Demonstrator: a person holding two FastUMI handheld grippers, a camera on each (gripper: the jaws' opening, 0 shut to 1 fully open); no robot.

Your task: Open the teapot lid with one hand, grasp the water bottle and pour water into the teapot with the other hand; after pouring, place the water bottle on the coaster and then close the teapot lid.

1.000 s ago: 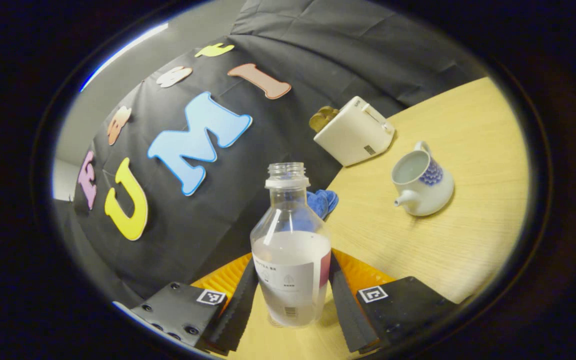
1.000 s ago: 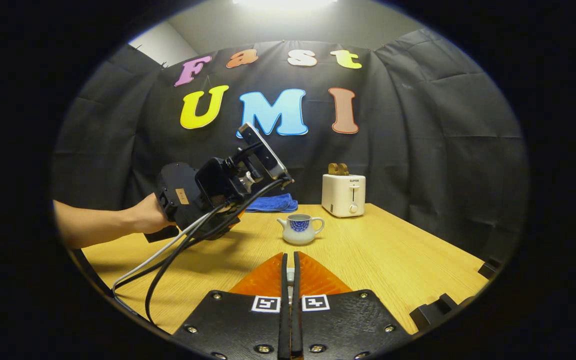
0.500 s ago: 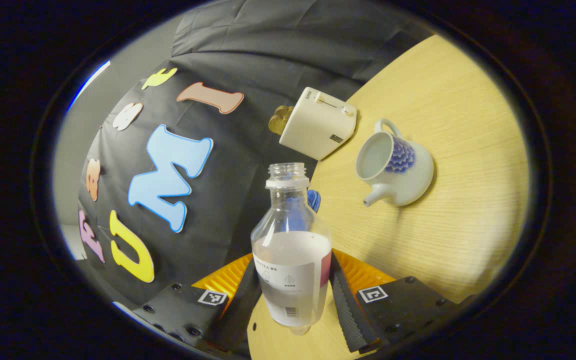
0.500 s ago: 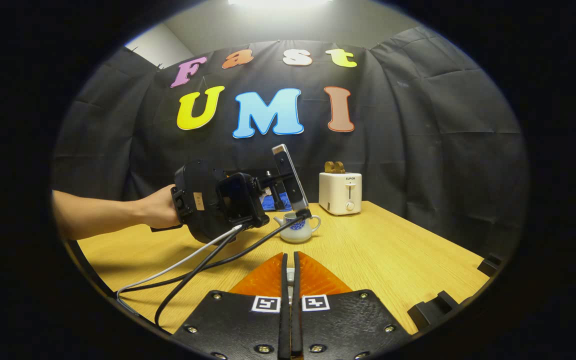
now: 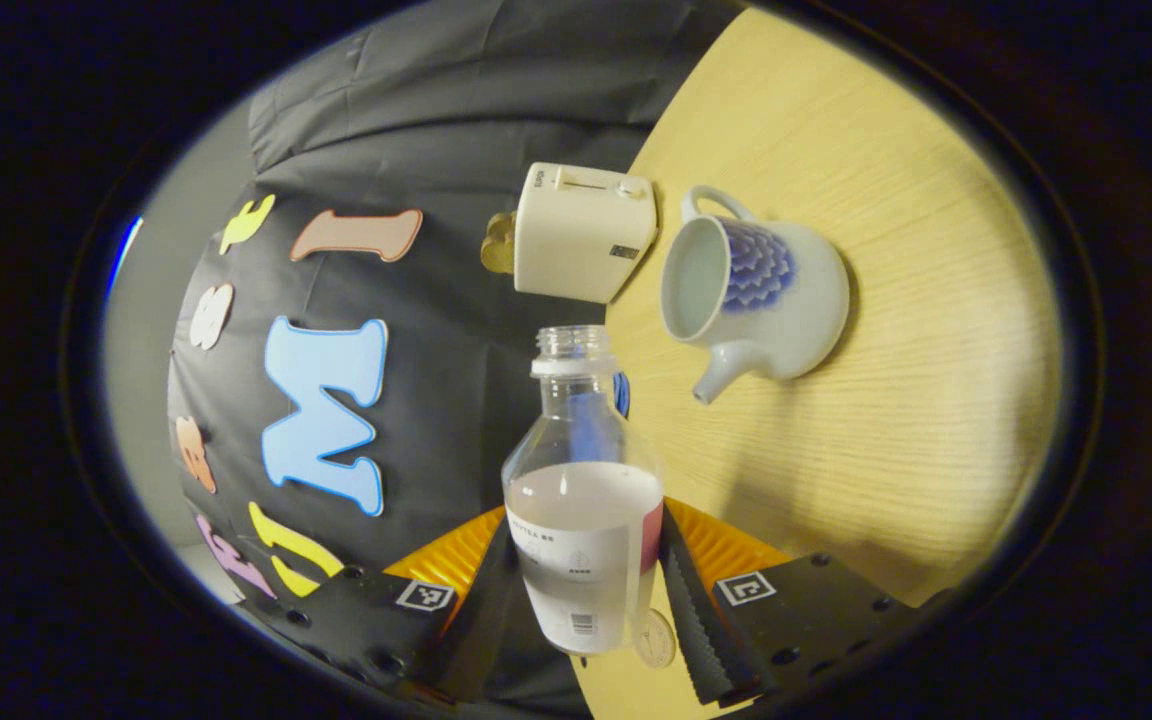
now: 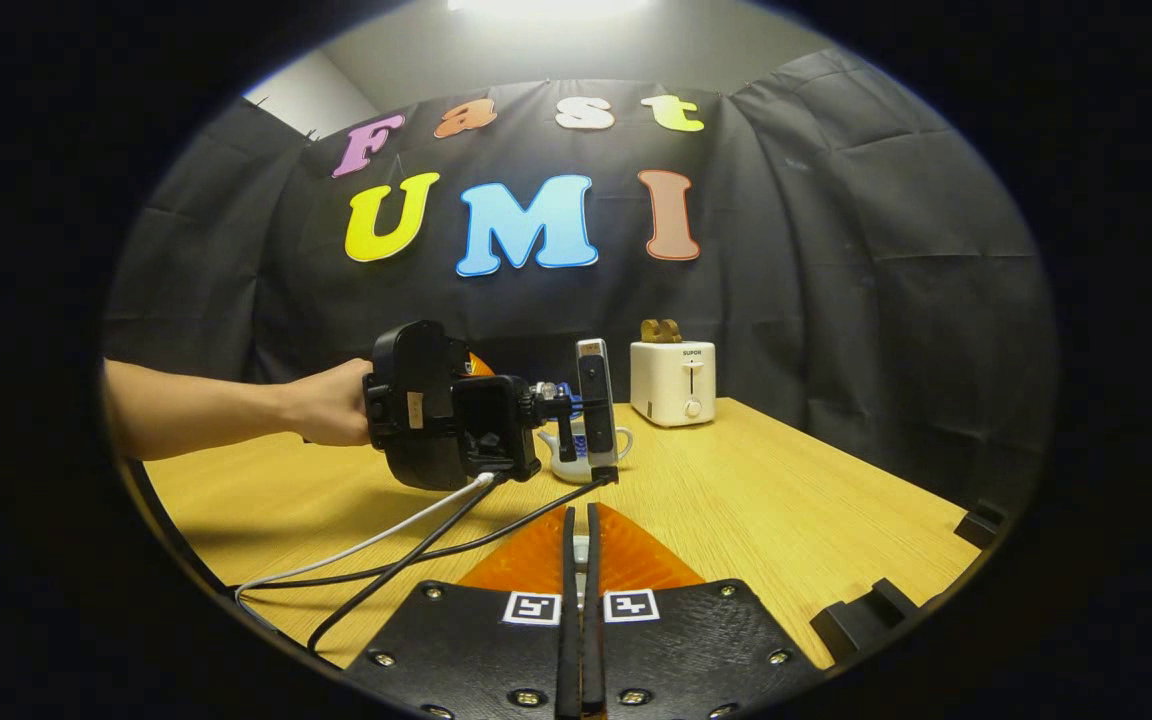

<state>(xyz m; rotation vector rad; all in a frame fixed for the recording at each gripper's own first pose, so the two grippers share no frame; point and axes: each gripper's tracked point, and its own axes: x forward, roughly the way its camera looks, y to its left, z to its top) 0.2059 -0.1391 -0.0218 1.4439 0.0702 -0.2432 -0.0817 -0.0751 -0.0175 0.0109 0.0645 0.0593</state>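
A clear water bottle [image 5: 581, 500], uncapped and about half full, is held in my left gripper [image 5: 586, 545], both fingers pressing on its labelled body. The white teapot [image 5: 766, 295] with a blue pattern stands lidless on the table, its open mouth right of and beyond the bottle's neck. In the right gripper view a hand holds the left gripper [image 6: 446, 420] rolled over, just left of the partly hidden teapot [image 6: 558, 458]. My right gripper [image 6: 582, 515] hovers nearer, its fingers shut on a pale sliver, apparently the lid's knob.
A cream toaster [image 5: 581, 230] stands at the table's back by the black cloth, with a blue cloth [image 5: 621, 393] beside it. A small pale disc [image 5: 654, 640] lies on the wooden table [image 6: 786, 520] under the bottle. Cables [image 6: 386, 545] trail from the left gripper.
The left gripper has carried the bottle right, close to the teapot, and rolled it further toward the pot's mouth. The right gripper has stayed where it was, shut.
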